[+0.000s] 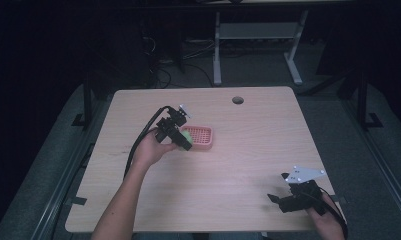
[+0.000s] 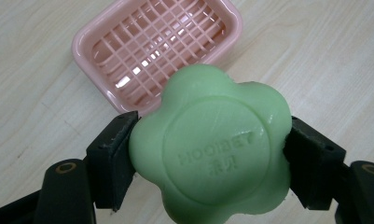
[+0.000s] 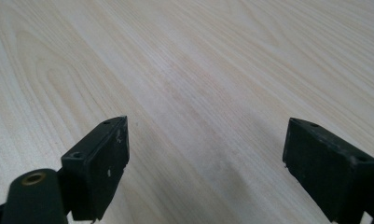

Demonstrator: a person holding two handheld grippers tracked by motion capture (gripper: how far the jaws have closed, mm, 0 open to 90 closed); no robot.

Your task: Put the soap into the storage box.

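left gripper (image 2: 208, 158): its 2 fingers (image 2: 112, 156) are clamping a green flower-shaped soap (image 2: 210, 149) by its side lobes, flat stamped face pointing at the camera. The soap is sitting right between the fingers, held up off the tabletop (image 2: 31, 93).

soap dish (image 2: 156, 46): the pink slotted dish is lying just beyond the fingertips, a bit to the left of the soap in the left gripper view, empty as far as I can see.

right gripper (image 3: 205, 154): fingers are standing wide with nothing between them, hovering over bare wood, well apart from the action near the person's edge of the tabletop in the high view (image 1: 292, 196).

slip risk: soap is slick and the pads are only biting on rounded lobes, so I'm guessing it could be squirting out sideways if the squeeze changes.

miss risk: the soap is looking almost as wide as the dish is deep, so letting go off-centre could be leaving it tilted on the rim or sliding onto the wood.

dish risk: it's light plastic, so a nudge from a finger could be shoving it away.
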